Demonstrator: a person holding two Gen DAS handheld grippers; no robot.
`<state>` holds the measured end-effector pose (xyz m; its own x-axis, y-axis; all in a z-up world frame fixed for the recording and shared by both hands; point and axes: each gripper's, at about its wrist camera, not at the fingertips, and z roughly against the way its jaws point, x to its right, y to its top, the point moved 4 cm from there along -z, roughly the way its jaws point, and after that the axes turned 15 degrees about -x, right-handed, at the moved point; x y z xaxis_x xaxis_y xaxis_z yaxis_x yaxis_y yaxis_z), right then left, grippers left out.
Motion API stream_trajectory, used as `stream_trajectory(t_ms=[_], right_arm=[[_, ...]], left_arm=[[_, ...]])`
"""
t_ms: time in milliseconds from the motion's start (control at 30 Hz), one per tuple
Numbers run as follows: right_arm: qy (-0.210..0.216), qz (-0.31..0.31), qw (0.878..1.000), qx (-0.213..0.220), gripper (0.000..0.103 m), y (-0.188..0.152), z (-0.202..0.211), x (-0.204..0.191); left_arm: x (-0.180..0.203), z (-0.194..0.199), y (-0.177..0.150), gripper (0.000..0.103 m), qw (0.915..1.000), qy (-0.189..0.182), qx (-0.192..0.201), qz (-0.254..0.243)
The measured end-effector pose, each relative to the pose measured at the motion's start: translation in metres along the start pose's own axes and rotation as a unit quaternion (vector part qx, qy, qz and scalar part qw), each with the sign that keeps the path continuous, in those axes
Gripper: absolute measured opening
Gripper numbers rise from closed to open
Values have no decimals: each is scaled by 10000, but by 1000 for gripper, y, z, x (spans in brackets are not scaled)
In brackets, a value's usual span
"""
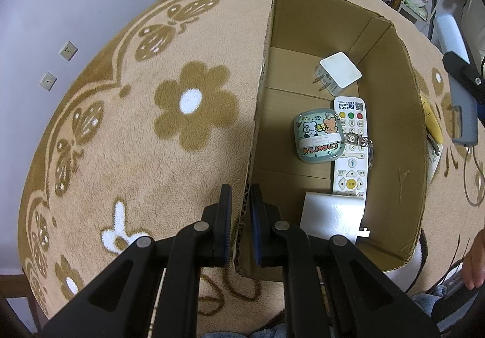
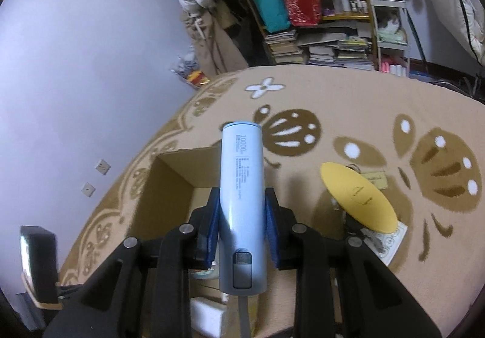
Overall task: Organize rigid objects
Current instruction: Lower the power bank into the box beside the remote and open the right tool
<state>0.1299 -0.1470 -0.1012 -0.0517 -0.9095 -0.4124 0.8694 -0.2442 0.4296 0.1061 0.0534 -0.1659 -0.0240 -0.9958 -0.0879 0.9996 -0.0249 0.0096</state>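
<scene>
While gripping the box point(image 1: 391, 137) wall with the left gripper point(image 1: 241, 210), holds the power bank point(image 2: 241, 195) tight in the right gripper point(image 2: 242, 222); next, probably lower into box.

Even indoor light, soft shadows, strong fisheye bend, dark corners

A flower-patterned blanket point(image 1: 136, 156) carries a cardboard box point(image 1: 394, 131) and a yellow oval object point(image 2: 357, 198)
</scene>
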Motion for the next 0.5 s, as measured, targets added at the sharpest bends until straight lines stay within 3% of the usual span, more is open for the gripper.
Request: stream_trajectory(t_ms=[500], right_arm=[[151,511,9979,-366,29,-23,-21,-34]], left_arm=[[-1,0,-2,12,10000,-4,4,10]])
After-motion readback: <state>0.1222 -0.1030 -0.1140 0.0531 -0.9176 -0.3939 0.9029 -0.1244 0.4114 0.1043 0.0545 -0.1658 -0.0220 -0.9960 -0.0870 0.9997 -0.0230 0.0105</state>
